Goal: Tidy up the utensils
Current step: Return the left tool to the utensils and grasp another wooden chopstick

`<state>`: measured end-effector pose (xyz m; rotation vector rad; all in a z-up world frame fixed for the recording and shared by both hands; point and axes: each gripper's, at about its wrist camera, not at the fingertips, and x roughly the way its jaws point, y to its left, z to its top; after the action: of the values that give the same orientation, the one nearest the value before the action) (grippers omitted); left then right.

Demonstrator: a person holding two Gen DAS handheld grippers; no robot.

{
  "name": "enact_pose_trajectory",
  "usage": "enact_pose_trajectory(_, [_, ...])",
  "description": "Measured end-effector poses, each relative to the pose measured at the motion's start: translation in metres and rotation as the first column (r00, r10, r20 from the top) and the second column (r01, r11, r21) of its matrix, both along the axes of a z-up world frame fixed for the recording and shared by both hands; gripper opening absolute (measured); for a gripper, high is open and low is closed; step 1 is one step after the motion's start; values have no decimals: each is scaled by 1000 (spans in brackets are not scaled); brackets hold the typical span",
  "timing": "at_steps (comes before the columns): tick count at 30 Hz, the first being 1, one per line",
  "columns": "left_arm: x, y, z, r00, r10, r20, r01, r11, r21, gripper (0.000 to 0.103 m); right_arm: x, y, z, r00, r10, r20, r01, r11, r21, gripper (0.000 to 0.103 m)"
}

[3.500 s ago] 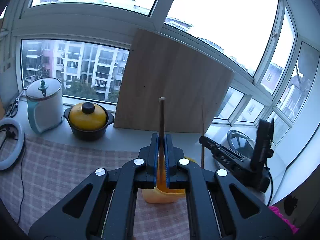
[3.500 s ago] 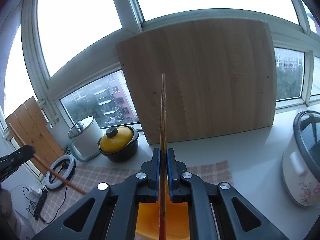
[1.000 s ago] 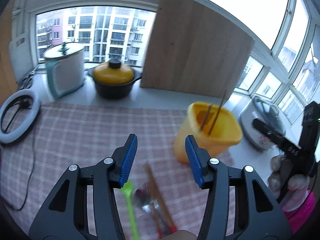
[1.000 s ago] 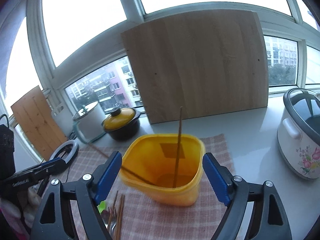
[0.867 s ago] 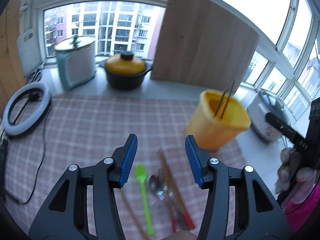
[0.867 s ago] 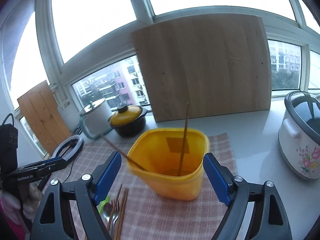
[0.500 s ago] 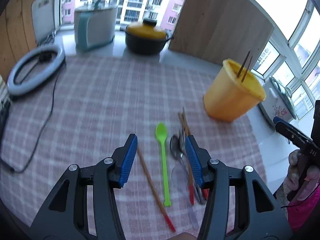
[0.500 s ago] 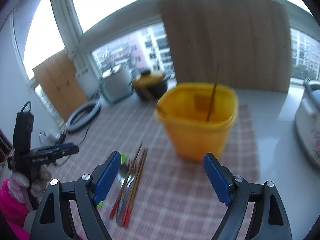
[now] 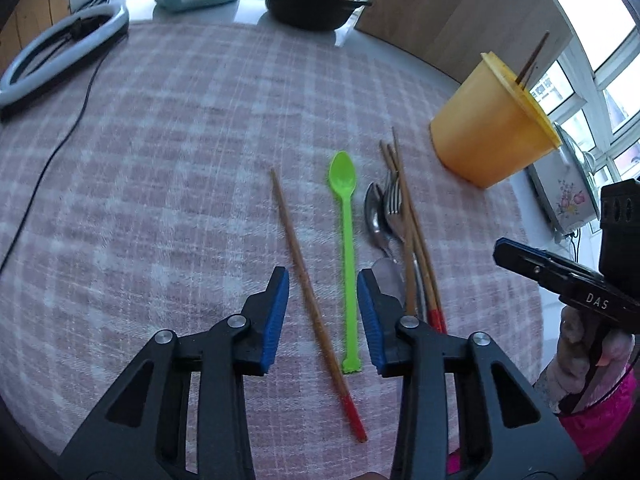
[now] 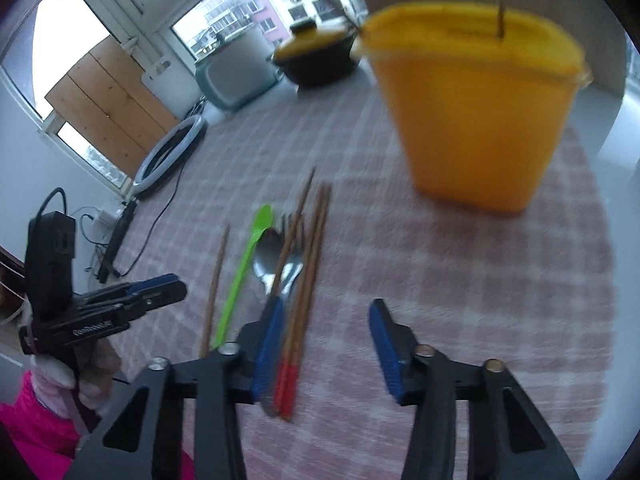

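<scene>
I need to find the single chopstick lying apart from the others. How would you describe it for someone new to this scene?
Start at the yellow container on the checked cloth; the loose utensils lie in front of it. Left of the green plastic spoon lies one brown chopstick with a red end. Unlike the other chopsticks, bundled over the metal cutlery, it lies alone.

Flat daylight floods in from the windows [image 10: 224, 36] behind my surface, shadows faint. My right view smears with motion blur; the left stays sharper. Edges bend and darken.
</scene>
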<state>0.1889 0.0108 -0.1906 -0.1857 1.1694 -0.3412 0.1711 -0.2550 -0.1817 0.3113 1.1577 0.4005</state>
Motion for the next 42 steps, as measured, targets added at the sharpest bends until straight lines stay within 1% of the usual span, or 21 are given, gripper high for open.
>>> enact_pose_trajectory(2, [2, 2, -3, 1000, 3, -10, -3, 1000, -3, 31, 4, 6, -2, 1000, -1, -13, 2, 1000, 14, 37])
enact_pose_trajectory(6, [9, 5, -7, 1000, 11, -27, -11, 1000, -11, 30, 13, 24, -5, 1000, 19, -21, -19, 1000, 25, 33])
enact_pose_trajectory(8, [13, 6, -10, 999, 18, -30, -19, 1000, -6, 27, 19, 33, -6, 999, 28, -23, -27, 999, 24, 32])
enact_pose_trajectory(12, [20, 4, -15, 999, 14, -39, -15, 1000, -11, 27, 29, 46, -7, 999, 37, -29, -36, 999, 15, 29])
enact_pose_trajectory(16, [25, -1, -18, 999, 2, -34, -1, 1000, 12, 27, 38, 56, -11, 998, 41, -41, -41, 999, -6, 27])
enact_pose_trajectory(18, [27, -4, -21, 999, 1, -36, 0, 1000, 26, 27, 44, 59, -15, 998, 30, -56, -32, 999, -22, 26])
enact_pose_trajectory(25, [32, -13, -32, 998, 0, -55, 3, 999, 44, 27, 58, 60, -28, 995, 8, -98, -11, 999, -30, 23])
enact_pose_trajectory(27, [33, -15, -35, 999, -3, -54, 5, 999, 53, 23, 60, 60, -30, 994, 5, -105, -8, 1000, -28, 22])
enact_pose_trajectory(28, [33, -15, -36, 999, 1, -48, 2, 998, 62, 17, 61, 60, -31, 994, 5, -109, -8, 1000, -27, 22])
enact_pose_trajectory(31, [36, -11, -38, 998, 19, -54, -17, 999, 50, 10, 63, 62, -33, 993, 5, -114, -9, 999, -37, 21])
enact_pose_trajectory(37, [39, -7, -40, 998, 24, -50, -22, 999, 41, 8, 66, 68, -37, 992, 10, -127, -17, 998, -57, 18])
enact_pose_trajectory(42, [40, -3, -40, 998, 33, -61, -32, 999, 18, 7, 68, 71, -39, 992, 8, -127, -16, 998, -67, 10])
